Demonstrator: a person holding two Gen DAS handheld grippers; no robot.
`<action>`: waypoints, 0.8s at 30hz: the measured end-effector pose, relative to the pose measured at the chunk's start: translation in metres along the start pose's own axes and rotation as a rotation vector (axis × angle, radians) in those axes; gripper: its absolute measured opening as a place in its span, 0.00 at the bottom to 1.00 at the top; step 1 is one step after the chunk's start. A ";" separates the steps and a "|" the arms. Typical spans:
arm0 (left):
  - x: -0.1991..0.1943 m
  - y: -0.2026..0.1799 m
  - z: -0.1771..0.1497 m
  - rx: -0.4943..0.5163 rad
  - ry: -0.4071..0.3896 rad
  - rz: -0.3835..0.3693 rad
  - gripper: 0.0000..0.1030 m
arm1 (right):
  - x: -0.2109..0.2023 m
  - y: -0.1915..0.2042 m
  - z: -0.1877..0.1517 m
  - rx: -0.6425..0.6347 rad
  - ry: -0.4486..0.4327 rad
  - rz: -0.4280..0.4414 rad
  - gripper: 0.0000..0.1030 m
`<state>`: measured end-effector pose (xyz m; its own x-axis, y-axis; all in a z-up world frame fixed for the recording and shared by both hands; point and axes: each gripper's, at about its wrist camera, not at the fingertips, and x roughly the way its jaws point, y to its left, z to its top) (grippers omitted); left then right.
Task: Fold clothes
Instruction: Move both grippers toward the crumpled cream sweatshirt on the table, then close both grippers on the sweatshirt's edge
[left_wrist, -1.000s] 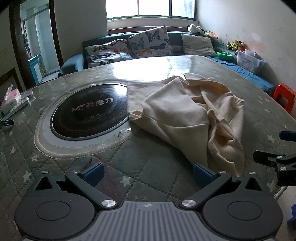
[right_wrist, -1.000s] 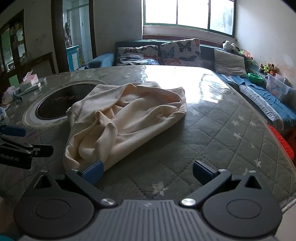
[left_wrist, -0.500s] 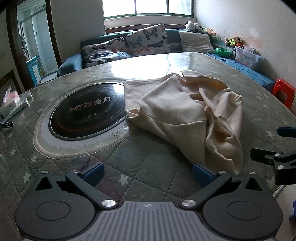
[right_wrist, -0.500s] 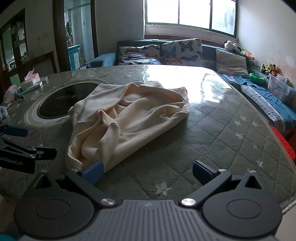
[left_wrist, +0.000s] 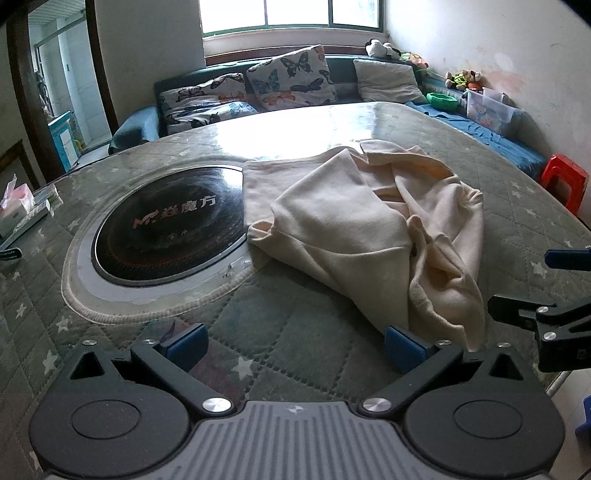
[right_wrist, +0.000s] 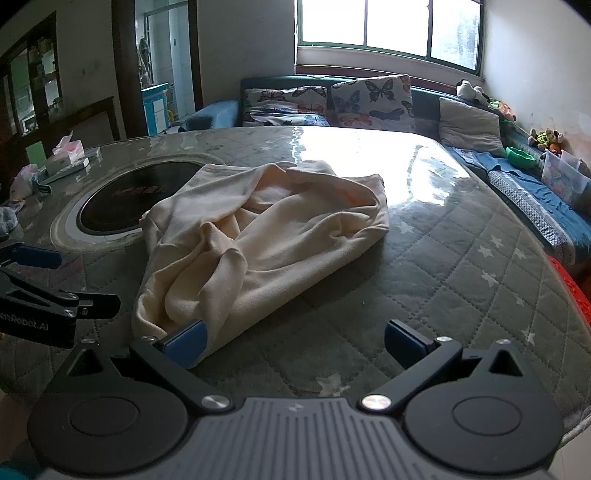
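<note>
Your cream garment (left_wrist: 365, 225) lies crumpled on the table (right_wrist: 461, 266), with its far left edge over the rim of the round black cooktop (left_wrist: 166, 225) that is set into the table surface. The near corner of the cloth hangs close to both tools: your left gripper (left_wrist: 293, 341) has its jaws wide apart and holds nothing, and its right blue pad (left_wrist: 400, 343) is just beside the cloth hem. Your right gripper (right_wrist: 293, 341) is also wide apart and empty, with its left blue pad (right_wrist: 184, 341) in front of the same corner; I cannot tell if it touches. The table wears a green quilted cover with white stars, under a shiny clear sheet which reflects the window (right_wrist: 388, 26). On the cooktop you can read a large "M" and Chinese characters in pale red. On the side of the left tool, seen in the right view, is written "Robot.AI" in part. A tissue pack (right_wrist: 68, 149) stands at the far left edge of the table. Behind the table there is a dark sofa with butterfly cushions (left_wrist: 291, 79), a red plastic stool (left_wrist: 565, 181) at the right, and a doorway at the left.
</note>
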<state>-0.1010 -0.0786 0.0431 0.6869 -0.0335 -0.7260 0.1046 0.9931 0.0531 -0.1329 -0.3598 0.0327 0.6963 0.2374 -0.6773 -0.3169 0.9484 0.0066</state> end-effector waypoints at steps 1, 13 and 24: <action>0.000 0.000 0.002 0.001 -0.003 0.001 1.00 | 0.000 0.000 0.001 -0.001 -0.001 -0.001 1.00; 0.001 0.007 0.040 0.009 -0.077 -0.017 1.00 | 0.012 -0.014 0.032 -0.016 -0.018 -0.015 0.94; 0.049 -0.001 0.101 0.086 -0.122 -0.071 0.84 | 0.062 -0.045 0.091 -0.008 0.010 -0.026 0.68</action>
<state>0.0049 -0.0924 0.0768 0.7570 -0.1220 -0.6419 0.2137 0.9746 0.0667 -0.0165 -0.3685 0.0576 0.6978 0.2106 -0.6846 -0.3041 0.9525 -0.0169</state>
